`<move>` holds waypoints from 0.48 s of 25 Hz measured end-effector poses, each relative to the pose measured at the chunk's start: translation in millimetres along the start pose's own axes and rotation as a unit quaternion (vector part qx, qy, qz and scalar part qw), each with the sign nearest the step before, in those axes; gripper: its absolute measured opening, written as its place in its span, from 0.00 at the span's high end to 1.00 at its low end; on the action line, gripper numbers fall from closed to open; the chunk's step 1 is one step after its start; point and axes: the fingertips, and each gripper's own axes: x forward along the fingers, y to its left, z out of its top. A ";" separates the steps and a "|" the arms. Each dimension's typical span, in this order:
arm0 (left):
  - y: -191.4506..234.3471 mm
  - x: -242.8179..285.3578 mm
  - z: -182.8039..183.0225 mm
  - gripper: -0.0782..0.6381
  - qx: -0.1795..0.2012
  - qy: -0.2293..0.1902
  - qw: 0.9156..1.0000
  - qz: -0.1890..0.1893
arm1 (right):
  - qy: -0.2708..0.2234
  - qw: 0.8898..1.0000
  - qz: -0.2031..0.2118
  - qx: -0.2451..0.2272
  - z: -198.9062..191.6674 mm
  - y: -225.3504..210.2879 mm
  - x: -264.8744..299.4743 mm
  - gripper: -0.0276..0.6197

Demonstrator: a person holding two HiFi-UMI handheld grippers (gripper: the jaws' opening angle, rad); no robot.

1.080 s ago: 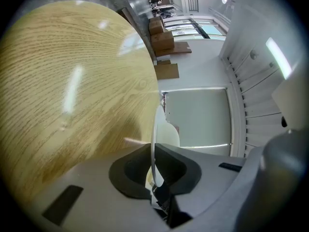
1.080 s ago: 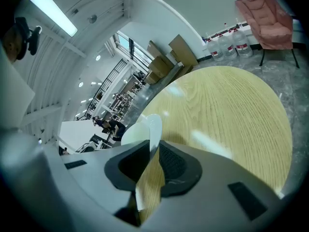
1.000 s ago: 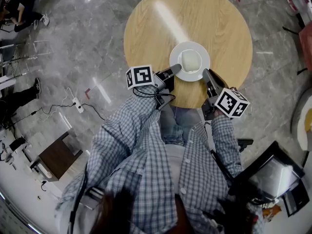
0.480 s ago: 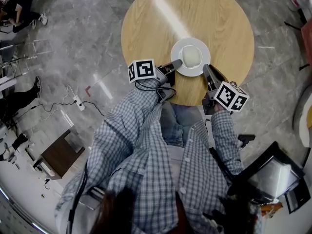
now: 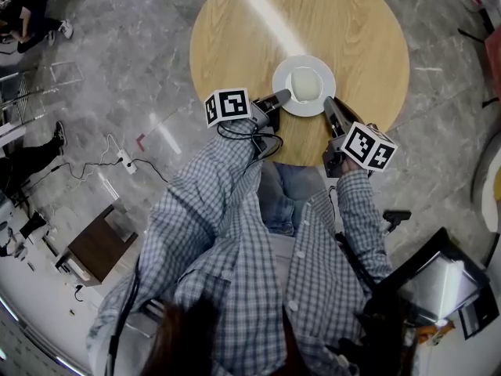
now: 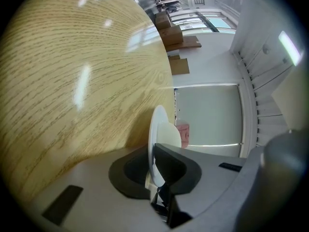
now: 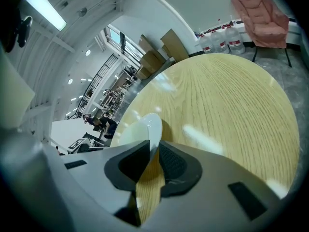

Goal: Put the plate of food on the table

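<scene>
Plate of food [image 5: 280,79], probably light, stiff, breakable china, is being held level low over the round counter [image 5: 352,22], the left hand-held gripper [image 5: 281,97] and right hand-held gripper [image 5: 329,105] pinching opposite rim edges.

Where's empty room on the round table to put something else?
Everything beyond the plate to the far edge of the table is bare, and both sides too. Only the near edge is crowded: the left gripper and right gripper clamp the plate's rim there.
</scene>
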 end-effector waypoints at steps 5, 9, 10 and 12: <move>5.1 0.6 -0.3 0.85 -0.005 -0.003 1.000 0.009 | 0.005 1.000 -0.006 -0.001 -3.3 -3.4 3.8 0.86; 8.5 2.6 0.3 0.85 -0.007 -0.004 1.000 0.016 | 0.007 1.000 -0.010 -0.002 -3.4 -6.7 7.0 0.86; 8.7 2.6 0.5 0.85 -0.006 -0.005 1.000 0.018 | 0.007 1.000 -0.013 -0.002 -3.3 -7.0 6.9 0.86; 8.6 2.2 0.6 0.85 0.001 -0.005 1.000 0.025 | 0.008 1.000 -0.018 -0.003 -3.5 -6.8 6.4 0.86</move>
